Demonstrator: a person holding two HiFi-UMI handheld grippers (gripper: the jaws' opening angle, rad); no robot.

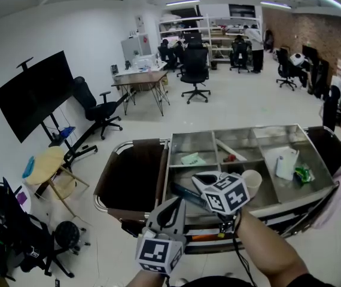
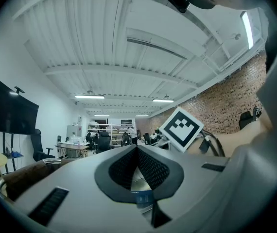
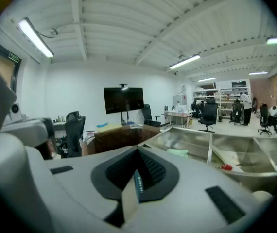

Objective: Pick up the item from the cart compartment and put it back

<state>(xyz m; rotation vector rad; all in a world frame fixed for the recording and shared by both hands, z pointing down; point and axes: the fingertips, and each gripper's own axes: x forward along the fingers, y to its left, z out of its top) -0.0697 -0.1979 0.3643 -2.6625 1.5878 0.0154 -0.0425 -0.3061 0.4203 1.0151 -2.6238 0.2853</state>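
The steel cart (image 1: pixel 176 160) has several compartments. Over its near rim my right gripper (image 1: pixel 195 184) points left, its marker cube beside a white cup (image 1: pixel 252 181). In the right gripper view its jaws (image 3: pixel 138 149) stand closed, with a thin flat packet (image 3: pixel 134 188), pale with a blue printed edge, standing edge-on between the pads. My left gripper (image 1: pixel 169 211) hovers lower, in front of the cart. Its jaws (image 2: pixel 137 147) meet at the tips. A small blue label (image 2: pixel 142 198) shows low in their slot; I cannot tell whether it is gripped.
The compartments hold a pale green packet (image 1: pixel 192 159), a red-tipped stick (image 1: pixel 233 155), a white pouch (image 1: pixel 286 163) and a green wrapper (image 1: pixel 303 174). A brown bag (image 1: pixel 131 175) hangs on the cart's left end. Office chairs (image 1: pixel 195 70), desks and a TV stand (image 1: pixel 33 97) stand around.
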